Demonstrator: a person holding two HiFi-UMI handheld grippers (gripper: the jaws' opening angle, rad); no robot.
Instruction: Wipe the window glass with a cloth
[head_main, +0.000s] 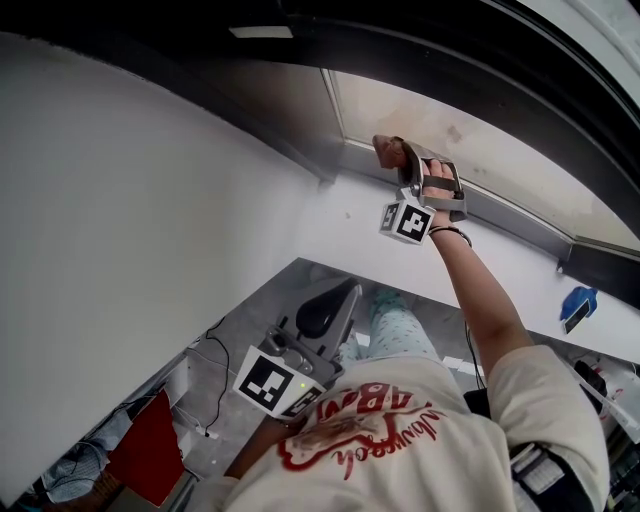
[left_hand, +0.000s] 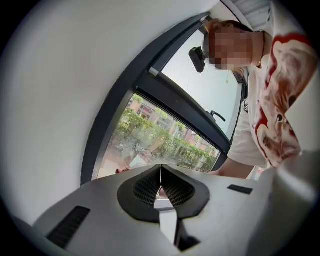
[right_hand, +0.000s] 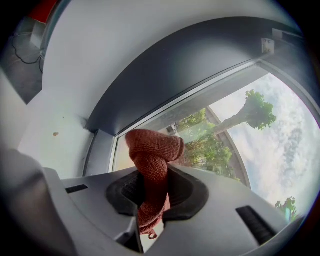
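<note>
**Cloth Brought to the Corner of the Pane, Wiping Judged Barely Begun**

The jaws of the right gripper (right_hand: 151, 189) are clamped on a rust-red knitted cloth (right_hand: 152, 150). The cloth is pinched at its middle, with a rolled, bunched end standing out ahead of the jaws and a short tail hanging below them. The jaws of the left gripper (left_hand: 161, 181) are pressed together with nothing between them. In the head view that gripper is held low, close to the person's chest and well apart from the window.

The bunched end of the cloth is presented to the clear window glass (right_hand: 235, 145) at a corner of the pane, just beside the dark grey window frame (right_hand: 150, 95). Whether the cloth is pressed onto the glass or held just off it cannot be told. In the head view the right gripper is raised on an outstretched arm, and the cloth is seen against the edge of the pane where it meets the frame. A white wall (head_main: 130, 250) lies to the left of it.

Faint brownish smudges are seen on the glass in the head view. No wiped band or damp streak can be made out. The task is therefore judged to be at or near its start: the cloth is gripped and brought to the pane, and nearly the whole pane is left to be wiped.
</note>
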